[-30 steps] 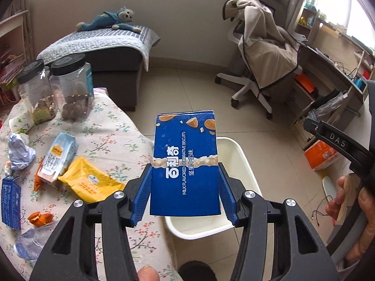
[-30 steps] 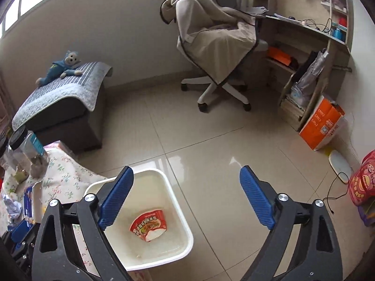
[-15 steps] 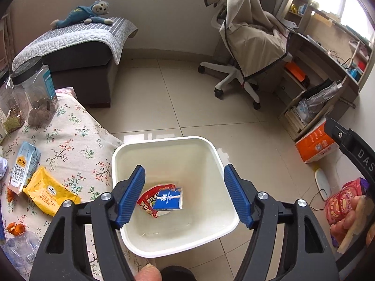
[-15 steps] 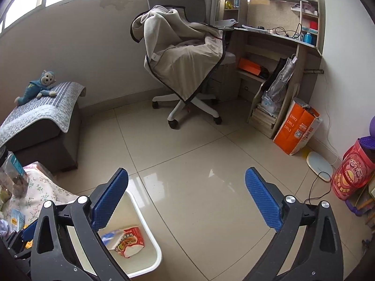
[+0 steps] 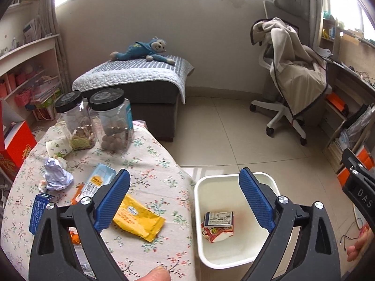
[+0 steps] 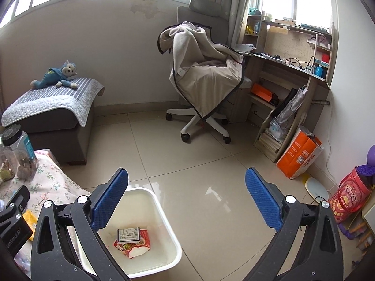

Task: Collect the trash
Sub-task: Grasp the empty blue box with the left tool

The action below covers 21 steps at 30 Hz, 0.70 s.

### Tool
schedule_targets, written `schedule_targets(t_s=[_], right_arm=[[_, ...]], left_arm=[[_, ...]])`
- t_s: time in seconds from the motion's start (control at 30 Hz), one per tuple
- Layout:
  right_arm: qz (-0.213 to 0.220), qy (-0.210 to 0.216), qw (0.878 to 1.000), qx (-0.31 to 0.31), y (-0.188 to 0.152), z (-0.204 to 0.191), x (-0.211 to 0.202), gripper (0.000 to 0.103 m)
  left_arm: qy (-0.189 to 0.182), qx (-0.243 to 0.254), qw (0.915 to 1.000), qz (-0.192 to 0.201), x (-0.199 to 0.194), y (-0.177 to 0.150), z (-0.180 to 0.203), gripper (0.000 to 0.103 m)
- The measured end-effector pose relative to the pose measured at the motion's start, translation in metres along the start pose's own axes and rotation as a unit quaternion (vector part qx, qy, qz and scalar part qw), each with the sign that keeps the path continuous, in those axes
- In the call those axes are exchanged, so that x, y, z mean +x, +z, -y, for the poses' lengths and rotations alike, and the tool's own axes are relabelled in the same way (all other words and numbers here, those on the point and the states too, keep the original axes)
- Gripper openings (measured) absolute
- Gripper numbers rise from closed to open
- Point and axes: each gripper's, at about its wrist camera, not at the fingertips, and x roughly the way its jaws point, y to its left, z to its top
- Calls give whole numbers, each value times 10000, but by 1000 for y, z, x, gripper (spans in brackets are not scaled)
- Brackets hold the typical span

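Observation:
A white bin (image 5: 234, 261) stands on the floor beside the table; it also shows in the right wrist view (image 6: 173, 238). Inside lie a blue biscuit box (image 5: 219, 218) on a red cup-noodle wrapper (image 5: 218, 233). My left gripper (image 5: 185, 201) is open and empty, above the table edge and the bin. On the table lie a yellow packet (image 5: 138, 220), a milk carton (image 5: 97, 182), crumpled foil (image 5: 56, 175) and a small blue box (image 5: 38, 213). My right gripper (image 6: 186, 199) is open and empty above the bin and floor.
Two black-lidded jars (image 5: 112, 119) stand at the table's far side. A grey ottoman with a toy monkey (image 5: 143, 49) is behind. An office chair with a blanket (image 6: 204, 75), a desk (image 6: 293, 65) and an orange bag (image 6: 300, 157) stand to the right.
My left gripper opened and let the blue biscuit box fall into the bin, then tilted up and swung left toward the table. My right gripper rose, staying open.

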Motion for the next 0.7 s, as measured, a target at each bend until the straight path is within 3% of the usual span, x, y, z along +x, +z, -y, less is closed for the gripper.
schedule_targets(t_s=[0.23,0.7], right_arm=[[-8,237,9986,-481,-7,-60,-13,96],[-39,781,9916,-1032,-16,-152,-35,96]], left_arm=[[255,-317,9992,-41,-3,-7,-50,92],[733,-855,9920,-563,6,-20,-142,92]])
